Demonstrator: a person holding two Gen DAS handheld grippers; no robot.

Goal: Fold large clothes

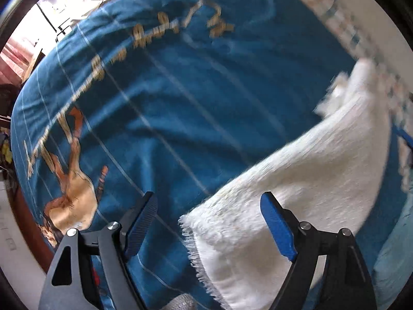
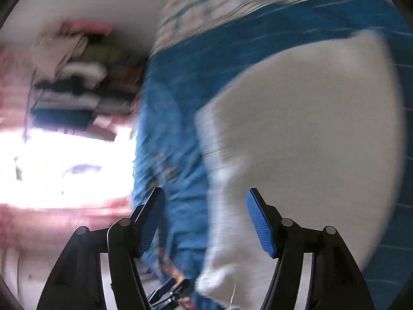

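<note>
White fringed cloth point(image 1: 296, 180) is lying folded over on blue bedspread point(image 1: 180, 103); left gripper point(image 1: 209, 227) and right gripper point(image 2: 205, 222) are hanging spread, pinching nothing, apparently letting the fold settle.

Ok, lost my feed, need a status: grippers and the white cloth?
Left gripper open, right gripper open, nothing gripped. White cloth lies loose on the blue bedspread. Nothing in the way.

Blue bedspread point(image 1: 180, 103) with horse print point(image 1: 69, 193) and pale grid lines; blurred stack of folded fabrics point(image 2: 77, 90).
</note>
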